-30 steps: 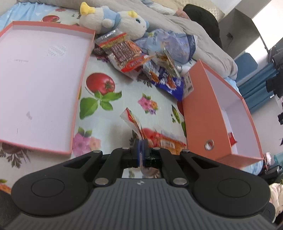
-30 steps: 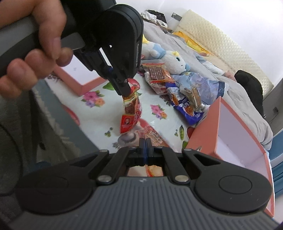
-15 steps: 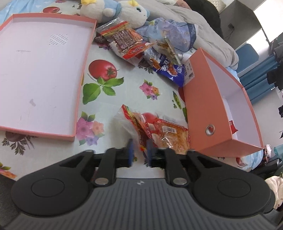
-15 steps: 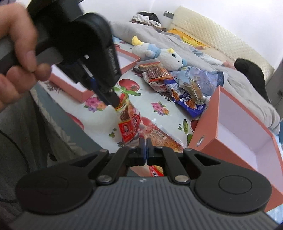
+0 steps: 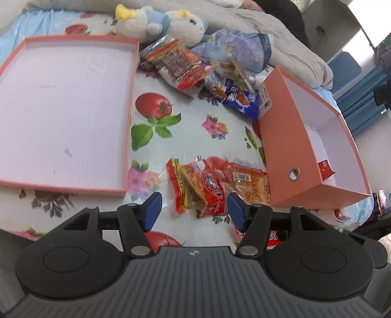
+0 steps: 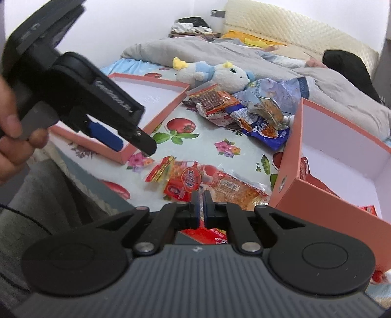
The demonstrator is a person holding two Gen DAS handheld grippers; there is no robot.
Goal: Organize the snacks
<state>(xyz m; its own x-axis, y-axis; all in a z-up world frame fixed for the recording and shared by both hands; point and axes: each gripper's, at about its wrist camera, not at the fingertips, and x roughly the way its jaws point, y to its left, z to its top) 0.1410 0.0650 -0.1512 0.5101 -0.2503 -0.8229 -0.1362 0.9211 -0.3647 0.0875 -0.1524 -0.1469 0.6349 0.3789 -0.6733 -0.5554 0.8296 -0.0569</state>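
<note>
The left gripper and right gripper were opening, empty, above a snack packet beside the orange box.

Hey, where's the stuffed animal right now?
The stuffed animal lies at the far edge of the flowered cloth, top centre in both wrist views, beside the shallow pink tray's far corner and just behind the snack pile.

Home bedroom. Bed with rumpled grey duvet fills view from 11 to 2 o'clock; quilted cream headboard against white wall at 1 o'clock. Plush toy lies on bed at 12 o'clock. Clothes heap on nightstand beyond. Fruit-and-flower printed cloth covers near part of mattress.
</note>
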